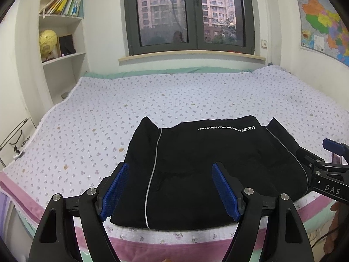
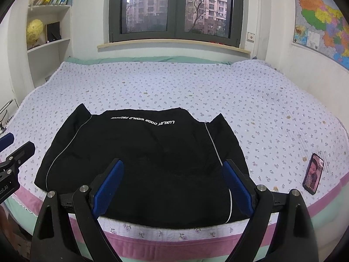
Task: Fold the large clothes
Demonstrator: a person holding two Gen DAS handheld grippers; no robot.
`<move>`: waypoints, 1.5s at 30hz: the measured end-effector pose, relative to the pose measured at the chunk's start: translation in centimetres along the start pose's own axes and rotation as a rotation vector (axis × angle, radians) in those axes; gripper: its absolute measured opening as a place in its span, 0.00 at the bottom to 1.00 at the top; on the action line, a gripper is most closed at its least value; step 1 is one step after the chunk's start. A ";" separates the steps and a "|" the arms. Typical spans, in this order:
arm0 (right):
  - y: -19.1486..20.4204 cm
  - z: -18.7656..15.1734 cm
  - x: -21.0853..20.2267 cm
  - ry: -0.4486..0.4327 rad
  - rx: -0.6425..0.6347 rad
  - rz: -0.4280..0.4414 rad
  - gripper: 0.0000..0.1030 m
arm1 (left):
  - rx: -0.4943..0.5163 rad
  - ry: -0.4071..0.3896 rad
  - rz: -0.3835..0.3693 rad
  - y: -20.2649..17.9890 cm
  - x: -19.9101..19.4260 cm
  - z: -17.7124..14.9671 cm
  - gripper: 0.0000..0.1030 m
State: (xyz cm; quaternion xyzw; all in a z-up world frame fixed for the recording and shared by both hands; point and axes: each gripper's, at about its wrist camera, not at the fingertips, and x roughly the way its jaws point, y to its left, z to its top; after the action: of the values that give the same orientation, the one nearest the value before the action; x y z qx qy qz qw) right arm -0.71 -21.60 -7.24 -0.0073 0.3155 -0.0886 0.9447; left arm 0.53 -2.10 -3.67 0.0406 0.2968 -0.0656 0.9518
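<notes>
A black garment [image 1: 202, 163] with white lettering and thin grey piping lies folded into a flat block at the near edge of the bed; it also shows in the right wrist view [image 2: 141, 157]. My left gripper [image 1: 170, 187] is open and empty, hovering above the garment's near left part. My right gripper [image 2: 172, 185] is open and empty, above the garment's near right part. The right gripper shows at the right edge of the left wrist view [image 1: 322, 163]; the left gripper shows at the left edge of the right wrist view [image 2: 13, 152].
The bed [image 1: 152, 100] has a lilac flowered cover with a pink edge [image 2: 152, 240]. A phone [image 2: 313, 175] with a lit screen lies on the bed right of the garment. A bookshelf [image 1: 63, 32] stands far left, a window [image 1: 187, 15] behind, a wall map [image 1: 322, 21] right.
</notes>
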 end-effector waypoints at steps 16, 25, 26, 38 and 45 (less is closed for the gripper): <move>-0.5 -0.3 1.0 0.018 0.003 -0.002 0.90 | 0.023 0.012 -0.004 -0.8 0.7 -0.4 0.77; -1.0 -0.5 1.5 0.027 0.016 0.000 0.90 | 0.033 0.022 -0.008 -1.2 1.1 -0.4 0.77; -1.1 -0.5 1.6 0.029 0.018 0.001 0.90 | 0.037 0.022 -0.008 -1.3 1.2 -0.5 0.77; -2.4 -0.9 2.8 0.052 0.044 0.005 0.90 | 0.048 0.046 -0.003 -2.4 2.6 0.0 0.77; -3.1 -0.9 4.0 0.063 0.061 0.030 0.90 | 0.076 0.053 0.016 -3.4 3.3 0.3 0.77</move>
State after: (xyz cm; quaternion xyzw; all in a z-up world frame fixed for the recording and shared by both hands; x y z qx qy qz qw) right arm 1.38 -25.26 -10.07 0.0292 0.3422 -0.0841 0.9354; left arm 2.92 -5.85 -5.43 0.0809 0.3190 -0.0681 0.9418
